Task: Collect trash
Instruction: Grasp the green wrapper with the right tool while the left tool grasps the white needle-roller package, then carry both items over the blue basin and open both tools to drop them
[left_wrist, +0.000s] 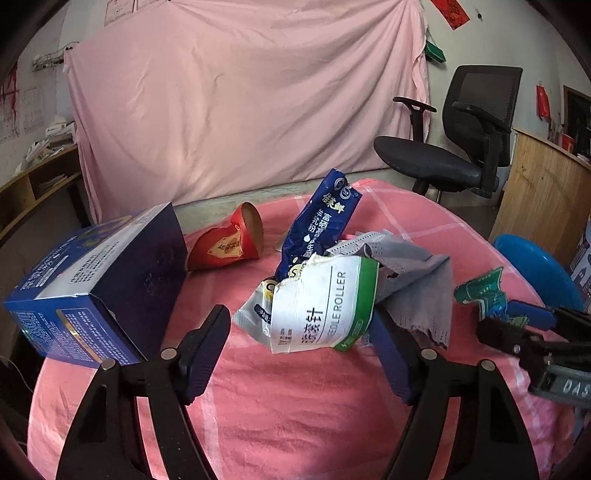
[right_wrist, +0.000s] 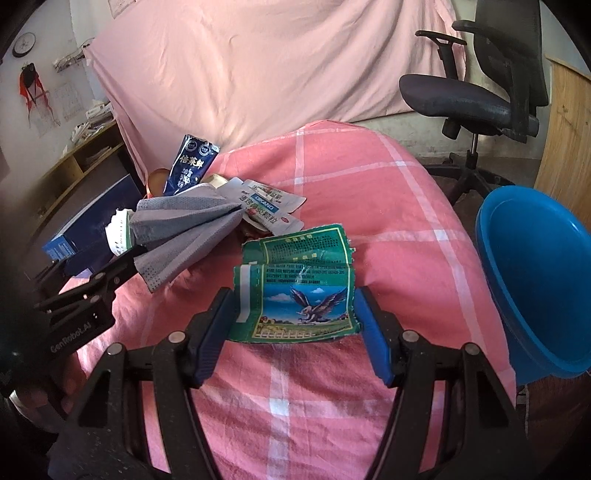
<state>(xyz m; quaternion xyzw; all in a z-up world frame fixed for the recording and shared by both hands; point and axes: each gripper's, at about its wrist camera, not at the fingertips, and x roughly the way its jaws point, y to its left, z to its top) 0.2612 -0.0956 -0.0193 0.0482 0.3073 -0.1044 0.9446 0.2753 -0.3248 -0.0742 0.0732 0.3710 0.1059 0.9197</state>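
Left wrist view: the left tongs (left_wrist: 301, 325) stand spread around a white wrapper (left_wrist: 321, 302) at the near edge of a litter heap on the pink checked tabletop (left_wrist: 295, 406). The right pad looks to touch it, the left pad stands clear, so it is not yet gripped. The wrapper's long axis runs away from the camera, its torn end up. A dark blue packet (left_wrist: 321, 221) leans upright behind it, a grey cloth (left_wrist: 417, 273) beside, a red paper cup (left_wrist: 229, 240) on its side and a blue box (left_wrist: 92, 288) to the left.

Right wrist view: the right tongs (right_wrist: 293, 314) pinch a green wrapper (right_wrist: 299, 291) lying flat, its long axis running away from the camera. The blue basin (right_wrist: 535, 280) at the right edge looks empty as far as its inside shows; by my judgement nearly all collecting remains.
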